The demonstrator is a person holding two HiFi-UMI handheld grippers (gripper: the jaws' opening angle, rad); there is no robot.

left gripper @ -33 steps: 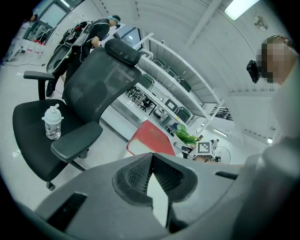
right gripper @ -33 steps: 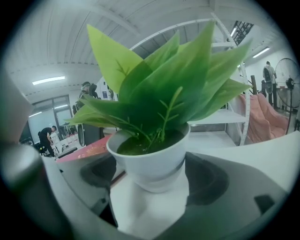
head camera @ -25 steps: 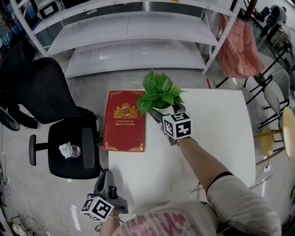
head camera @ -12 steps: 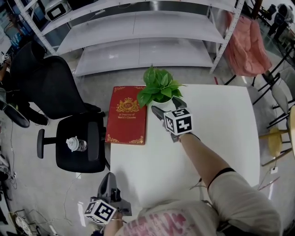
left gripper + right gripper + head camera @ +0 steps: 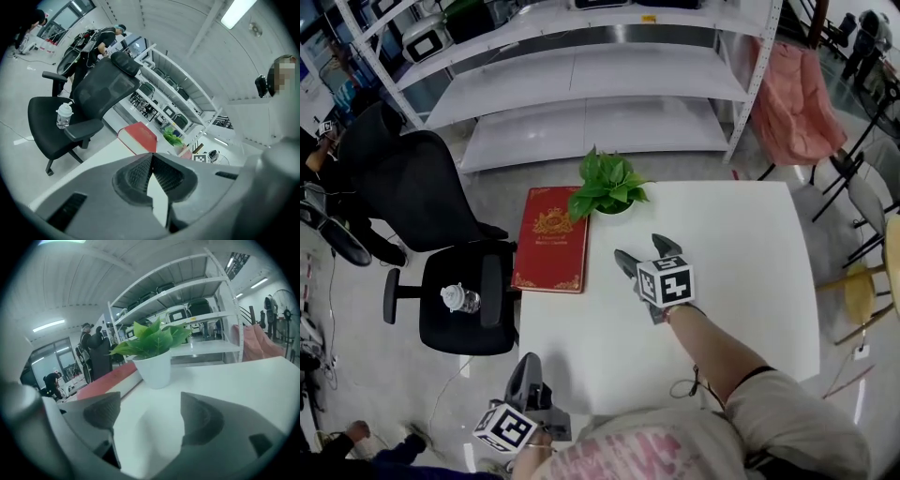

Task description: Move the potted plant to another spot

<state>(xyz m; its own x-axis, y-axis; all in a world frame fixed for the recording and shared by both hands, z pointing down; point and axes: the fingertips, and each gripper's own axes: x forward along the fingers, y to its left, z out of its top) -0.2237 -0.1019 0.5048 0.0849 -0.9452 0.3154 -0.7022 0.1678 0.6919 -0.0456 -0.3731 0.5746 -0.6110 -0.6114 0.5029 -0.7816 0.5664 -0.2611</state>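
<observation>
The potted plant (image 5: 607,185), green leaves in a small white pot, stands by itself at the far edge of the white table (image 5: 741,253), beside a red book (image 5: 550,238). My right gripper (image 5: 642,253) hovers over the table short of the pot. Its jaws are wide apart and closing, with nothing between them. In the right gripper view the plant (image 5: 154,345) sits ahead of the gripper (image 5: 147,420), clear of both fingers. My left gripper (image 5: 528,367) hangs off the table's near left corner, shut and empty (image 5: 151,157). The plant (image 5: 172,137) shows far ahead of it.
A black office chair (image 5: 455,281) with a water bottle (image 5: 459,298) on its seat stands left of the table. White metal shelving (image 5: 581,84) runs behind the table. A pink cloth (image 5: 792,94) hangs at back right, and stools (image 5: 862,291) stand to the right.
My right gripper has drawn back from the plant toward me, leaving the pot standing on the table's far edge. The left gripper has risen slightly.
</observation>
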